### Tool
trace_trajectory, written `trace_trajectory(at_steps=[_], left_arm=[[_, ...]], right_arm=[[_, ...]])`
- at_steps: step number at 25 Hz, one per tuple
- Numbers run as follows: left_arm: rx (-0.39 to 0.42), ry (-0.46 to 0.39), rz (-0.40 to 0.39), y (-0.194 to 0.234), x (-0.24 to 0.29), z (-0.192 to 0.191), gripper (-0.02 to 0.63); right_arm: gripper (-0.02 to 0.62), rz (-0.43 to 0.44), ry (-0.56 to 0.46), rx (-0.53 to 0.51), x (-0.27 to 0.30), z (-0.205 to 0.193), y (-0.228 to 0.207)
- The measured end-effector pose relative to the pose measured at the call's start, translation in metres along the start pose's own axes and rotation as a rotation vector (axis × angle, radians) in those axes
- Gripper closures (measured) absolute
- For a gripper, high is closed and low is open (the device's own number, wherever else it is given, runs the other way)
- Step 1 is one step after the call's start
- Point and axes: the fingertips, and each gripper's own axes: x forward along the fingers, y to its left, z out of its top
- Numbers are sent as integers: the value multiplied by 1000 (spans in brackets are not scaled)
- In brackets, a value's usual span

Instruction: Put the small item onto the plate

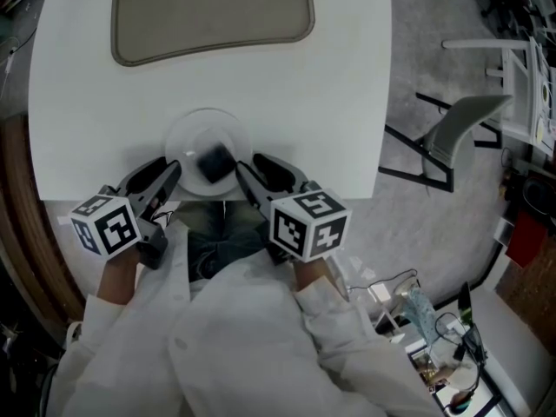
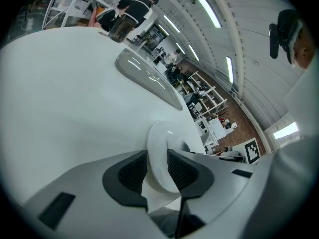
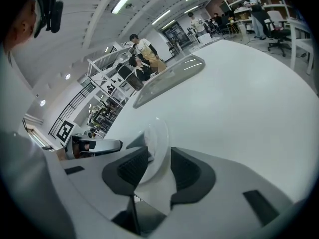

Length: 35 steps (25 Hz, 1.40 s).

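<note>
- The white plate [image 1: 186, 134] sits near the front edge of the round white worktop [image 1: 347, 85], directly in front of the person.
- The small item [image 1: 215, 163], a dark blocky piece, lies on the plate, slightly towards its near side.
- The left gripper [image 1: 176, 172] is at the plate's left rim. In the left gripper view its jaws stand apart, with the plate's edge [image 2: 159, 151] showing in the gap between the ribbed pads and no clamp on it.
- The right gripper [image 1: 246, 163] reaches over the plate's right rim, just beside the small item. Its jaws are also parted, and the plate's rim [image 3: 155, 138] lies between them, with a clear gap on one side.
- Neither gripper holds the item.
- A grey mat [image 1: 213, 11] lies at the far side of the worktop, well apart from the plate.
- A grey chair [image 1: 460, 129] stands on the floor to the right.
</note>
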Motion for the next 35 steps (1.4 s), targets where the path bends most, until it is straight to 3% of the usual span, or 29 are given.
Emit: trace_trajectory(at_steps=[11, 28, 35], left_arm=[[-3, 2, 2, -2, 0, 1, 492], [-30, -13, 21, 2, 0, 1, 493], [-26, -1, 12, 0, 0, 2, 494]], right_arm=[[462, 22, 19, 12, 2, 2, 4], [469, 38, -2, 144, 5, 5, 1], [479, 29, -4, 138, 4, 6, 1]])
